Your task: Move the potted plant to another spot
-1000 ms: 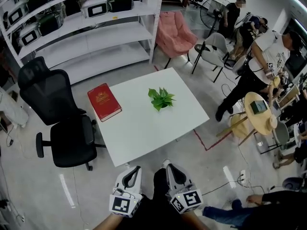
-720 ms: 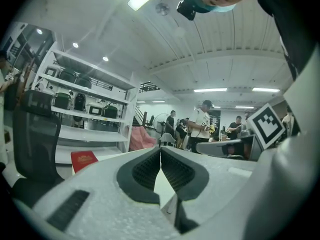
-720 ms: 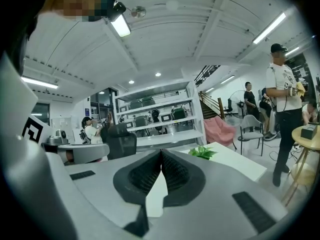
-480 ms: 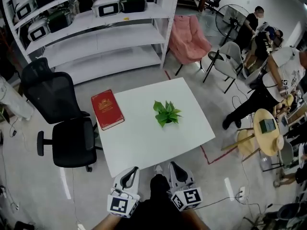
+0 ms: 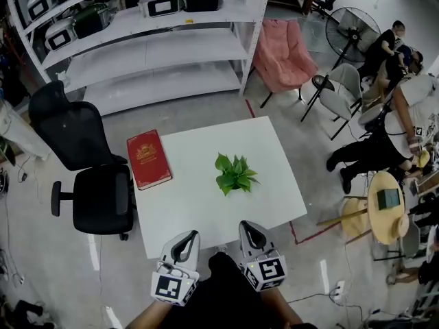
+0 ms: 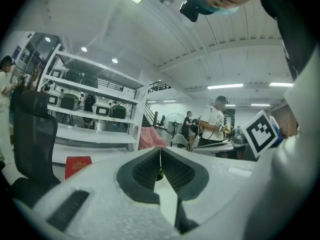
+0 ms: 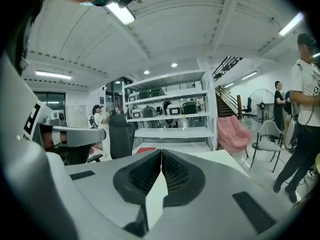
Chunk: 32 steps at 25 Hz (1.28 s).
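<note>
A small green potted plant (image 5: 233, 174) stands upright near the middle of the white square table (image 5: 206, 204) in the head view. My left gripper (image 5: 190, 237) and right gripper (image 5: 245, 227) hang side by side at the table's near edge, well short of the plant. Both are shut with nothing between the jaws. In the left gripper view (image 6: 160, 151) a sliver of green shows behind the closed jaws. The right gripper view (image 7: 161, 154) shows the tabletop past its closed jaws; the plant is hidden there.
A red book (image 5: 148, 159) lies at the table's left edge, also visible as the red book (image 6: 77, 164). A black office chair (image 5: 89, 177) stands left of the table. White shelving (image 5: 151, 53), a pink armchair (image 5: 285, 53) and people (image 5: 384, 142) at the right surround it.
The view has shifted forward and slightly right, so the table sits closer and lower in the head view. Both grippers stay shut and have reached the table's near edge.
</note>
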Motion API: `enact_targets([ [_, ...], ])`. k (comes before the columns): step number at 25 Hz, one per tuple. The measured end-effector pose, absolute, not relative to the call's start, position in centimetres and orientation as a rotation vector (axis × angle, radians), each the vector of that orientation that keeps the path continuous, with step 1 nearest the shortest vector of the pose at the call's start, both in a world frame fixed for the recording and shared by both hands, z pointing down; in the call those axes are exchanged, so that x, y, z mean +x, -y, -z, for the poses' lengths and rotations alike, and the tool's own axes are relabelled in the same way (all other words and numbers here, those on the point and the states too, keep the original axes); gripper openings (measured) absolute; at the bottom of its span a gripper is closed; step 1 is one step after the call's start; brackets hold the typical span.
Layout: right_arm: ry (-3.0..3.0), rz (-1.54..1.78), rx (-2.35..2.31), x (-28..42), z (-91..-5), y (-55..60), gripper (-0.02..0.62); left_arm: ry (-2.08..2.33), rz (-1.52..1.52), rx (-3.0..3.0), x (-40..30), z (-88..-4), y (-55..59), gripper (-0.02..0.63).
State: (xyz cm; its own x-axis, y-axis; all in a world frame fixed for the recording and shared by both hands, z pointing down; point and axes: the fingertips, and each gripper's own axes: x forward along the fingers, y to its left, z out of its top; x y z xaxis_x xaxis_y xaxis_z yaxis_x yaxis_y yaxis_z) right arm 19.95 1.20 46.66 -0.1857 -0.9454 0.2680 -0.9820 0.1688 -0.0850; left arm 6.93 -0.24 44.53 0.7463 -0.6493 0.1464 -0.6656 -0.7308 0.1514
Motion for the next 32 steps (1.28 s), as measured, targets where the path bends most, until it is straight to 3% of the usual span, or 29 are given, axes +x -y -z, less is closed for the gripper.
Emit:
enact_targets([
  [7,2.231,-0.336,1.670,22.2,-49.9,2.4,0.014,1.095,-0.103,2.745,10.8,-44.5,3.1,0.018],
  [20,1.909,0.006,0.980,23.1,-60.7,8.4,0.014,1.187,-0.143,2.692,13.6,-46.8,7.1,0.018],
  [32,1.709,0.074,0.789,24.8,-67.7,12.0,0.015,1.224,-0.170,2.625,15.1,-49.2,10.1,0.018],
])
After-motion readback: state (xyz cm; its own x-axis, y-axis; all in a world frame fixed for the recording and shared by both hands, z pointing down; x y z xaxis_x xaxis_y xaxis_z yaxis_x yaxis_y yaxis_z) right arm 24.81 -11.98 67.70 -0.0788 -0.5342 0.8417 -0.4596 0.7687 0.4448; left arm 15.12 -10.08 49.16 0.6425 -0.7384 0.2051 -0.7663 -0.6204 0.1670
